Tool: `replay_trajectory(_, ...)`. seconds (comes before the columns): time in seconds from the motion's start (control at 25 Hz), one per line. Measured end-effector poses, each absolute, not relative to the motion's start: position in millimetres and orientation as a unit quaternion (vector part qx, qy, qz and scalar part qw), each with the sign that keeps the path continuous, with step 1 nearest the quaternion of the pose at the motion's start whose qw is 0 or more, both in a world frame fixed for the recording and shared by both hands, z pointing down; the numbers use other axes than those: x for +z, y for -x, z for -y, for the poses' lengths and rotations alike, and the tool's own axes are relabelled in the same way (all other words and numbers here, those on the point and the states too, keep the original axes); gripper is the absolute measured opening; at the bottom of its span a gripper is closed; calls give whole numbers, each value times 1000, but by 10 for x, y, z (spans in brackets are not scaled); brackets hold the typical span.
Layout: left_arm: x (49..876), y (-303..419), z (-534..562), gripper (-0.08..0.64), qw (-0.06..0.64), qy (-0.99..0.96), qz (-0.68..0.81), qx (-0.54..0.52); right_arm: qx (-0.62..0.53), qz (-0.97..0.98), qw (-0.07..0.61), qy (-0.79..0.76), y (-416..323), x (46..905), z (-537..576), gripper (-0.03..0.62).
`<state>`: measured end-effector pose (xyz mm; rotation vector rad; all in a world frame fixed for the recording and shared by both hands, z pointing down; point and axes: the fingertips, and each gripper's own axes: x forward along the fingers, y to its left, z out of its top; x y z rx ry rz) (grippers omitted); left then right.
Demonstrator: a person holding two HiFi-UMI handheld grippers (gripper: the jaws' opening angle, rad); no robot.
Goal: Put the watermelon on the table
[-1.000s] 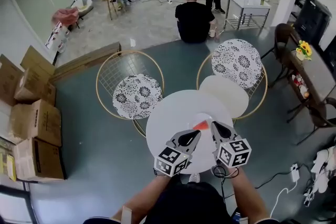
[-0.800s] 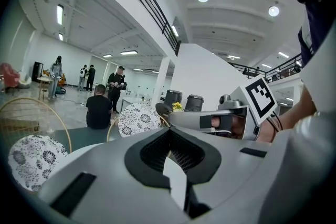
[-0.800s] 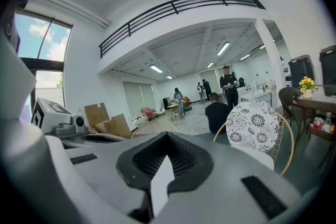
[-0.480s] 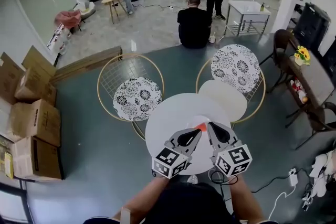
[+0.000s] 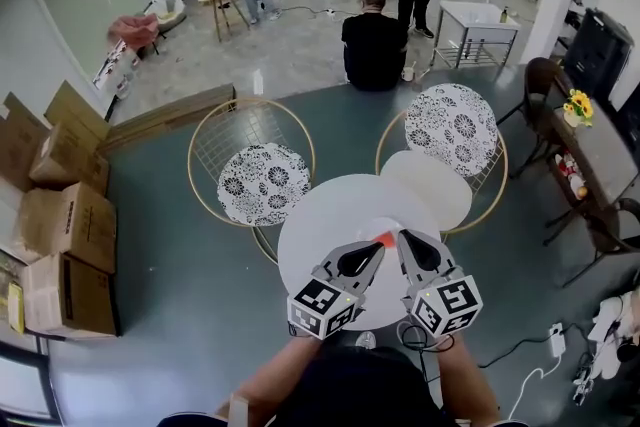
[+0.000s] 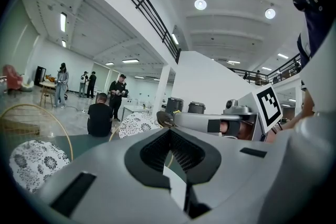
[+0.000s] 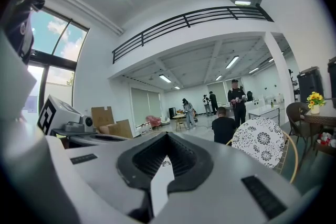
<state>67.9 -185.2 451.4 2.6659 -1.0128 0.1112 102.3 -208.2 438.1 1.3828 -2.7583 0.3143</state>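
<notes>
Since a second ago: both grippers have lifted a touch off the tabletop, and the watermelon hasn't budged.
Watermelon (image 5: pixel 383 240): red wedge lying on the round white table (image 5: pixel 320 215), right between the two tips.
Left gripper (image 5: pixel 376 249): jaws together, nothing in them.
Right gripper (image 5: pixel 402 237): jaws pressed together, empty too.
Risk: tips hang just beside the wedge, so a careless sideways pull-back could clip it and skid it towards the table's edge.

Open lab hall: mezzanine railing (image 7: pixel 189 17), stacked cardboard boxes (image 5: pixel 70 225), metal worktable (image 5: pixel 478 13)
</notes>
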Motion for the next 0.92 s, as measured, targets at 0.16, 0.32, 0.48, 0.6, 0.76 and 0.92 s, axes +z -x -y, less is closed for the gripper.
replay_trajectory(0.16, 4501, -666, 1853, 3, 142, -924, 352, 39, 100, 890, 19, -444, -996, 4361, 2085, 5)
replay_trajectory(0.32, 4511, -645, 1856, 3, 143, -924, 353, 41, 101, 890, 17, -444, -981, 4364, 2089, 5)
replay_trajectory(0.48, 4508, -650, 1864, 3, 144, -924, 353, 41, 105, 890, 17, -444, -990, 4371, 2098, 5)
replay_trajectory(0.6, 4502, -656, 1875, 3, 144, -923, 354, 41, 105, 890, 16, -443, -996, 4365, 2110, 5)
replay_trajectory(0.76, 4497, -665, 1878, 3, 142, -923, 355, 40, 104, 890, 17, -443, -1002, 4361, 2112, 5)
replay_trajectory(0.92, 4516, -681, 1861, 3, 142, -923, 355, 41, 103, 891, 18, -442, -1015, 4381, 2094, 5)
